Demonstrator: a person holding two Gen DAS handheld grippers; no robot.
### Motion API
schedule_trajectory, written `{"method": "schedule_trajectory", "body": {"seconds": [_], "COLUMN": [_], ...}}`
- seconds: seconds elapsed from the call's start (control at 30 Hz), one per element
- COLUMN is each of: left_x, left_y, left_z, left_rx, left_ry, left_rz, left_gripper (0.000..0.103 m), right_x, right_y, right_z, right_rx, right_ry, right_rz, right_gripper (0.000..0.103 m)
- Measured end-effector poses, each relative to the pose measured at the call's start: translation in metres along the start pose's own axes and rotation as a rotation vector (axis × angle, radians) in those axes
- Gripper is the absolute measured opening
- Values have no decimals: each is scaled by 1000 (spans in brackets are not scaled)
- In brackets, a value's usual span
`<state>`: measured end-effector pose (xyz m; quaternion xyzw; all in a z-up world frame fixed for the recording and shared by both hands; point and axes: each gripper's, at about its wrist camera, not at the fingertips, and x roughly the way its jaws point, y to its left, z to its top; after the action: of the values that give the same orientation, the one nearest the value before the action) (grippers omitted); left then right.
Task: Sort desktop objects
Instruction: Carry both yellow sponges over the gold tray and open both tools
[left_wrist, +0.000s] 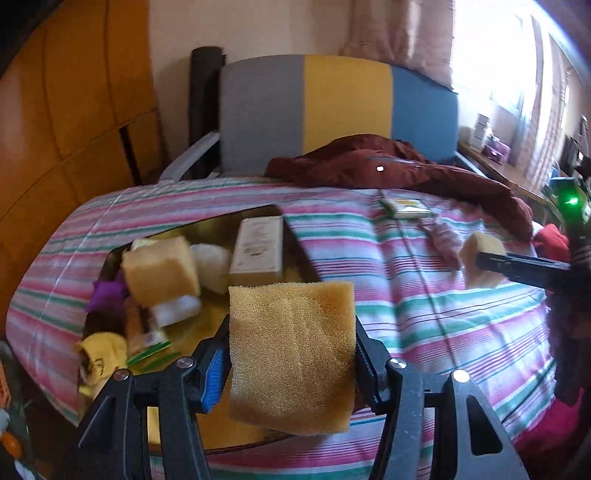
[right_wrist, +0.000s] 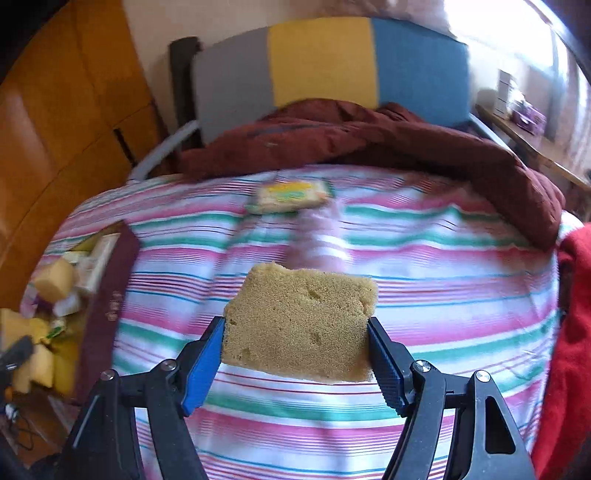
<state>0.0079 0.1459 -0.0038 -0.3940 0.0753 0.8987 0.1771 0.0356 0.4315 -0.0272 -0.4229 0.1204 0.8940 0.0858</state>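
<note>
My left gripper (left_wrist: 291, 354) is shut on a yellow sponge (left_wrist: 291, 354) and holds it above the near edge of a gold-lined box (left_wrist: 207, 229) on the striped bed. The box holds another sponge (left_wrist: 160, 271), a white carton (left_wrist: 258, 245), a purple item (left_wrist: 105, 293) and small packets. My right gripper (right_wrist: 297, 347) is shut on a second yellow sponge (right_wrist: 299, 325), held above the bedspread. It also shows at the right of the left wrist view (left_wrist: 480, 258). A flat packet (right_wrist: 290, 195) lies further up the bed.
A dark red jacket (right_wrist: 369, 136) lies across the head of the bed before a grey, yellow and blue headboard (left_wrist: 332, 107). A red cloth (right_wrist: 569, 332) is at the right. The box's dark red lid (right_wrist: 110, 295) stands open. Wooden wardrobe (left_wrist: 66, 110) at left.
</note>
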Motion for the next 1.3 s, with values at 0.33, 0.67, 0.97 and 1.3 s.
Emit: {"method": "schedule_trajectory", "body": {"seconds": [0.33,0.67,0.97,1.3], "left_x": [9,28,32,26], "left_y": [48,97,126,138], "left_z": [-17,-34,-44,-50], "left_rx": [-86,-172,-252,-293], "left_ry": [32,87,90,89], "left_rz": [68,89,28,-27], "left_gripper": [58,58,59,71], "right_x": [-18,-21,-4,14], "right_y": [109,192,237,255], "right_z": [-3,-24,-45,-58], "right_rx": [-150,-294,-412,-418], "right_ry": [-36,-4,56,135], "right_rz": [181,323,363,435], "right_gripper": [74,75,77,94]}}
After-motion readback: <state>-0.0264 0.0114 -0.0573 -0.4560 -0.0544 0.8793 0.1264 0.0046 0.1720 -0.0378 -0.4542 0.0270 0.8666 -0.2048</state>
